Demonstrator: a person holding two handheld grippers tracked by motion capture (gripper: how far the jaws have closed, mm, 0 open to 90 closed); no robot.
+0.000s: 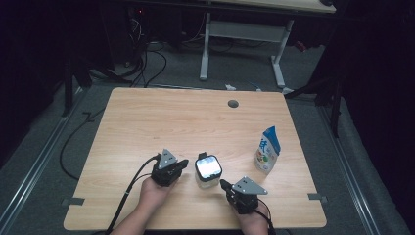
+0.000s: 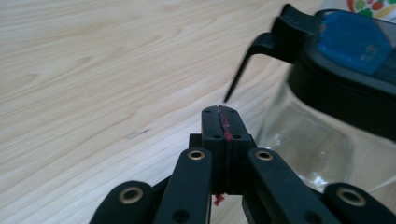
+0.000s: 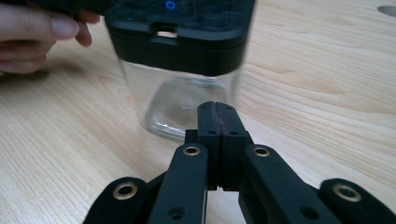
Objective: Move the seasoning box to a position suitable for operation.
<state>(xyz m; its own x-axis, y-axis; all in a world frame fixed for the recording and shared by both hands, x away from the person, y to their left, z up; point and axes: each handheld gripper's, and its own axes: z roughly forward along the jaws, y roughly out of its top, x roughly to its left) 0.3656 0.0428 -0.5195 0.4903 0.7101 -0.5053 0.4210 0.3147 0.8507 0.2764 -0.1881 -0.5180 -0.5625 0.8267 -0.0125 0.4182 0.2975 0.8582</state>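
jar (image 1: pixel 207 171): clear glass, squarish body, rounded corners | lid: black, blue panel on top, black latch lever sticking out at one side, shut on the jar | pose: upright | contents: looks empty | place: on the wooden table (image 1: pixel 161 117), near its front edge, about mid-width

Both grippers are chunky black things, the left gripper (image 1: pixel 182 164) and right gripper (image 1: pixel 224 185) each topped with a grey triangular plate, brass-ringed screws on the linkage arms, reddish smears between the jaws, black cables trailing back.
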